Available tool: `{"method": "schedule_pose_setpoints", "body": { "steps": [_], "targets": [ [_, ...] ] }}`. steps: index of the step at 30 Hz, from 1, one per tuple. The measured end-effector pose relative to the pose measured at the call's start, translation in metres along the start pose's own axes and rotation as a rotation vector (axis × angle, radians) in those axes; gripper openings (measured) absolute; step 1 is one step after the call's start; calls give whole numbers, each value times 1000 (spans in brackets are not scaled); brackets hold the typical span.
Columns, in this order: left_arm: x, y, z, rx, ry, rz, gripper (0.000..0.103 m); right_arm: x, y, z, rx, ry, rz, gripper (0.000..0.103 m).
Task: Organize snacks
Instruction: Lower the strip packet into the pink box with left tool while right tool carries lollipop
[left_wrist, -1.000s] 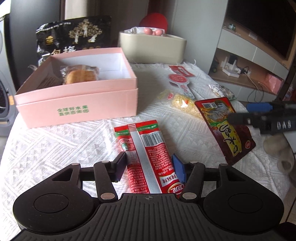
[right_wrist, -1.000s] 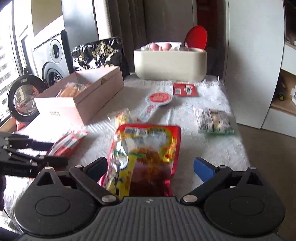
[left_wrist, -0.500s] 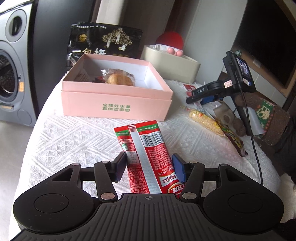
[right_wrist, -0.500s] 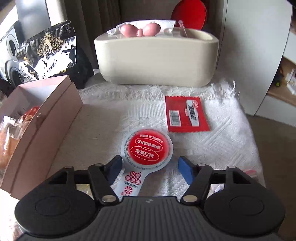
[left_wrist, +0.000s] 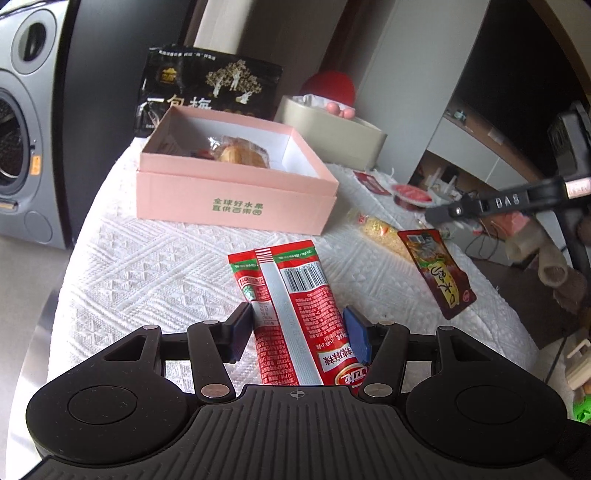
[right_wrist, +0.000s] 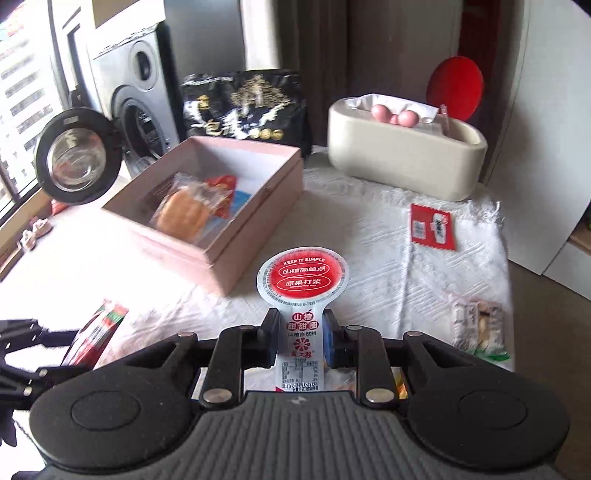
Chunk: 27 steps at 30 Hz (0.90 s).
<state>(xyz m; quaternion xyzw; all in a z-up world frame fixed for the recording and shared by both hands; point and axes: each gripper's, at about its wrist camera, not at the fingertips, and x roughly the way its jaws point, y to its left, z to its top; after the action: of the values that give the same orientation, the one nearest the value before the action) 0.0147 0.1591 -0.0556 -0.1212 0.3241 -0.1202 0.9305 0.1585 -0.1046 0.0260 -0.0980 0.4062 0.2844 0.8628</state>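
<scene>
a: while we looked along the left hand-held gripper (left_wrist: 298, 332), its two fingers stood apart on either side of the red sausage packet (left_wrist: 291, 314), which lay flat on the white tabletop (left_wrist: 155, 266). we could not tell whether the pads touched the packet's edges.

b: and the right hand-held gripper (right_wrist: 300, 338)? we saw it clenched on the narrow stem of the round-headed hawthorn snack (right_wrist: 303, 295), the red disc standing out past the fingertips.

a: we agreed. in the left view that snack (left_wrist: 412, 194) showed only as a red blur at the tip of the right hand-held gripper (left_wrist: 439, 213), beyond the corn-coloured packet (left_wrist: 380, 232) and the dark red pouch (left_wrist: 439, 277).

b: where was the pink box (right_wrist: 221, 199)?

a: we found it open at the far left of the tabletop, with a wrapped bun (right_wrist: 183, 214) and a couple of small packets inside. the snack was held just beside the box's near corner, outside it.

b: behind the box we noted a black bag (right_wrist: 243, 107) leaning upright, and to its right a cream tub (right_wrist: 406, 158) holding pink round things.

a: we also saw a flat red sachet (right_wrist: 432, 227) in front of the tub, and a clear packet of pale pieces (right_wrist: 478, 328) near the right edge of the tabletop.
</scene>
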Motion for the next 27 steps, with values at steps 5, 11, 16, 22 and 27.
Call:
{"method": "schedule_pose_setpoints", "body": {
  "steps": [5, 11, 16, 22, 27],
  "targets": [
    [-24, -1, 34, 18, -96, 6, 59, -17, 44, -31, -57, 30, 135, 23],
    [0, -2, 113, 60, -161, 30, 60, -28, 72, -35, -130, -10, 180, 23],
    [77, 6, 162, -37, -118, -52, 60, -28, 77, -34, -146, -34, 160, 23],
    [157, 24, 162, -93, 28, 3, 54, -27, 65, -35, -108, -37, 137, 23],
    [119, 44, 164, -136, -90, -35, 54, -24, 53, -21, -68, -55, 149, 23]
  ]
}}
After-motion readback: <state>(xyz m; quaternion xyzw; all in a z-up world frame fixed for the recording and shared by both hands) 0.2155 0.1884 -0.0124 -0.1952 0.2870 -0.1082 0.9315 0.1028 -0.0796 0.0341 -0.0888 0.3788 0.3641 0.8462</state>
